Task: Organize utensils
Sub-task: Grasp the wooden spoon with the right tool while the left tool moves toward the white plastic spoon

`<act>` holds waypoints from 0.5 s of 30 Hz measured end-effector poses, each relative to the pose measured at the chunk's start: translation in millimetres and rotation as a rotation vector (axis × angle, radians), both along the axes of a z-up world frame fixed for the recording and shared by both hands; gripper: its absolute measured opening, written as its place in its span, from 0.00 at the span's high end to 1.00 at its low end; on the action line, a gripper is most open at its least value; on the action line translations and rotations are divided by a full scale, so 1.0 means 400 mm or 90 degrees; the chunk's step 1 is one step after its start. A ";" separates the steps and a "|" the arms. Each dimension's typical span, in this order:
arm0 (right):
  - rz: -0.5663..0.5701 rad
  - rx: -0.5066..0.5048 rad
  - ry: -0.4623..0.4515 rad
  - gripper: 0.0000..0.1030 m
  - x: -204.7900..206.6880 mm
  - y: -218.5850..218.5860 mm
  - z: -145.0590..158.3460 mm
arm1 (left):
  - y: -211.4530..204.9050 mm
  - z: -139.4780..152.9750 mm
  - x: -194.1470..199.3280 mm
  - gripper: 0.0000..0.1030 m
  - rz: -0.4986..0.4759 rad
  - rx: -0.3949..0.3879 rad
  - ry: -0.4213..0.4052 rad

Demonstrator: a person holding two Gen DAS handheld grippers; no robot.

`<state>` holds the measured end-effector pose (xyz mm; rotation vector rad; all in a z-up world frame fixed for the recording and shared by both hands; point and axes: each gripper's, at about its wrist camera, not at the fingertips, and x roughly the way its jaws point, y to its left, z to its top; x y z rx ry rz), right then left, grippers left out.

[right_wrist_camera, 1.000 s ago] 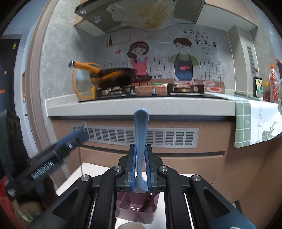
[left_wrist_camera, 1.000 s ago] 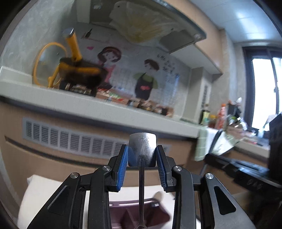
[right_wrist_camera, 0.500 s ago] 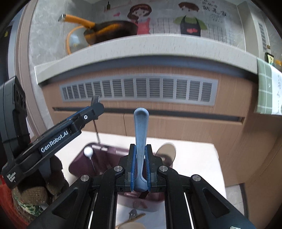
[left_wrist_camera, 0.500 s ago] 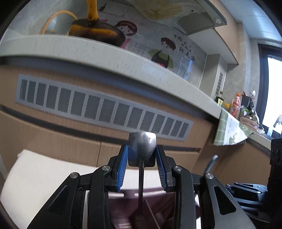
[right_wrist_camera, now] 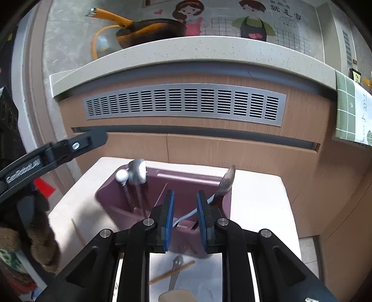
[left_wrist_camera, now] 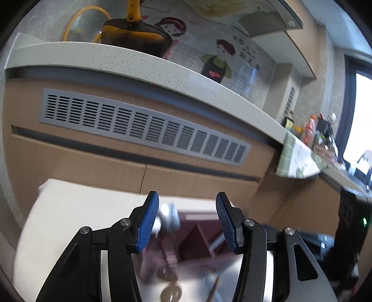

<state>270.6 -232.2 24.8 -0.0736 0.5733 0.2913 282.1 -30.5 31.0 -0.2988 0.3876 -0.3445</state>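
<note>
- The left gripper [right_wrist_camera: 93, 139] enters the right wrist view from the left of the purple utensil caddy [right_wrist_camera: 111, 199], above its left end; white lettering on its black arm reads "GenRobot.AI", blurred but legible.
- In its own view the left gripper [left_wrist_camera: 187, 220] has just been opening: its blue pads [left_wrist_camera: 146, 225] stand wide apart and press on nothing.
- A steel flat-ended utensil [right_wrist_camera: 137, 172] stands free in the caddy's left compartment, its head above the rim, touching a white ball-topped utensil [right_wrist_camera: 121, 175] just to its left.
- The caddy sits on a white table [right_wrist_camera: 255, 199], divided by inner walls into compartments.
- The right gripper [right_wrist_camera: 184, 218] hovers over the caddy's near right part; its jaws have just been opening and now stand parted, the pads touching nothing.
- A pale blue handle [right_wrist_camera: 186, 217] runs across the gap between them without touching either pad and dips into the caddy's right compartment.
- A steel spoon [right_wrist_camera: 226, 181] leans on the caddy's right wall, bowl upward.
- In front of the caddy, on the table, lie a wooden chopstick [right_wrist_camera: 172, 271] and a flat metal utensil [right_wrist_camera: 175, 269], crossing.
- Behind the caddy, a grey vent grille [right_wrist_camera: 186, 104] is set in the wooden cabinet front, and the wall mural [right_wrist_camera: 253, 21] above the counter carries writing too small to read.
</note>
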 end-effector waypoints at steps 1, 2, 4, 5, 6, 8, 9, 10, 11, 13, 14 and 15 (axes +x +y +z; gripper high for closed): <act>0.004 -0.003 0.001 0.81 -0.016 -0.001 -0.004 | 0.003 -0.006 -0.030 0.49 -0.016 0.018 0.005; 0.006 -0.007 0.002 0.81 -0.027 -0.002 -0.009 | 0.004 -0.012 -0.050 0.49 -0.026 0.030 0.009; 0.004 -0.022 0.014 0.80 -0.058 -0.013 -0.033 | 0.013 -0.034 -0.102 0.49 -0.030 0.053 0.022; 0.003 -0.027 0.024 0.79 -0.068 -0.019 -0.045 | 0.020 -0.050 -0.126 0.48 -0.029 0.062 0.036; 0.002 -0.034 0.044 0.79 -0.080 -0.030 -0.069 | 0.027 -0.067 -0.144 0.46 -0.029 0.067 0.053; 0.003 -0.044 0.087 0.79 -0.093 -0.042 -0.115 | 0.044 -0.114 -0.173 0.44 -0.040 0.066 0.098; 0.004 -0.051 0.122 0.79 -0.099 -0.048 -0.148 | 0.050 -0.140 -0.181 0.44 -0.049 0.067 0.126; 0.007 -0.056 0.152 0.79 -0.104 -0.053 -0.177 | 0.055 -0.159 -0.187 0.44 -0.047 0.070 0.144; 0.009 -0.056 0.178 0.79 -0.111 -0.059 -0.204 | 0.063 -0.181 -0.197 0.44 -0.037 0.073 0.165; 0.007 -0.049 0.199 0.79 -0.126 -0.067 -0.232 | 0.076 -0.213 -0.206 0.42 -0.020 0.071 0.201; 0.007 -0.048 0.202 0.79 -0.134 -0.070 -0.239 | 0.081 -0.229 -0.207 0.39 -0.017 0.067 0.224; 0.010 -0.046 0.201 0.79 -0.141 -0.073 -0.242 | 0.085 -0.244 -0.206 0.39 -0.012 0.066 0.246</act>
